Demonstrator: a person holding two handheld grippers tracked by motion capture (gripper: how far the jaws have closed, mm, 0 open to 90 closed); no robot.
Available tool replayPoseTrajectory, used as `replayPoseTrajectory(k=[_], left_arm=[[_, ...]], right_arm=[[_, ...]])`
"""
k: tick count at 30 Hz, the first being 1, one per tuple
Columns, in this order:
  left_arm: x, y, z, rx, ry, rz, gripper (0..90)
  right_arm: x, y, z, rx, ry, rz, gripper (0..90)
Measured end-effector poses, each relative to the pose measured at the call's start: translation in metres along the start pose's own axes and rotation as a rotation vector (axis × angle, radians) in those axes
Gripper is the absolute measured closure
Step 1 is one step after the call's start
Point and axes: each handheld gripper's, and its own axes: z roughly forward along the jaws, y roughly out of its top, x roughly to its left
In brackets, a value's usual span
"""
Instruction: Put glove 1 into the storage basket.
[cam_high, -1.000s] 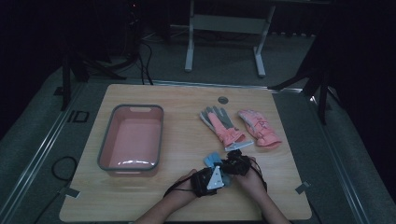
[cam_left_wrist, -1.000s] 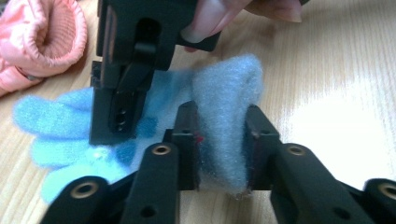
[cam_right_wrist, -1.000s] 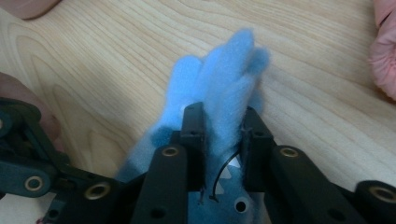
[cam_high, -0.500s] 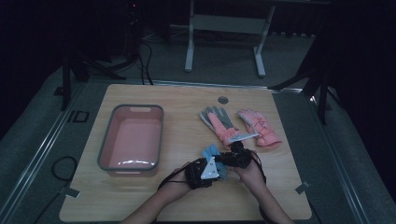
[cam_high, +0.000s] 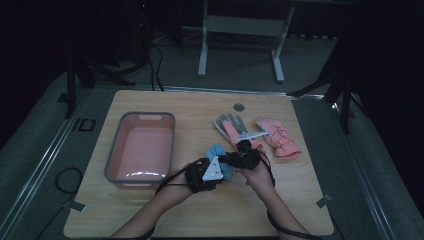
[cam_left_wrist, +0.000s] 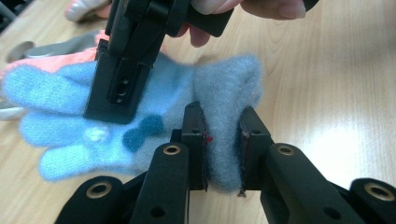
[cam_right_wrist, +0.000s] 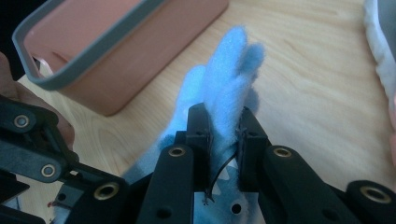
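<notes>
Having shifted toward the pink gloves (cam_high: 260, 133), both my left gripper (cam_left_wrist: 222, 149) and right gripper (cam_right_wrist: 223, 147) clamp the blue glove (cam_left_wrist: 140, 121); no readable writing.

My jaws pinch the fuzzy blue glove (cam_right_wrist: 224, 100) above the wooden desk (cam_right_wrist: 317, 84); the pink tub (cam_right_wrist: 93, 56) sits beyond, left.
</notes>
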Motion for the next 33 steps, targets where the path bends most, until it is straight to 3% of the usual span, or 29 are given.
replayPoseTrajectory(k=[8,12,20,33], left_arm=[[0.008,0.0,-0.021,0.008,0.028,0.001,77.5],[0.016,-0.001,-0.034,0.018,0.045,-0.003,77.5],[0.024,-0.006,-0.051,0.024,0.07,-0.016,77.5],[0.038,-0.024,-0.085,0.057,0.113,-0.033,77.5]], right_arm=[[0.015,0.023,0.004,0.002,0.013,-0.034,79.2],[0.02,0.038,0.006,0.006,0.046,-0.035,79.2],[0.034,0.058,0.013,0.001,0.051,-0.076,79.2],[0.063,0.088,0.04,-0.003,0.099,-0.109,79.2]])
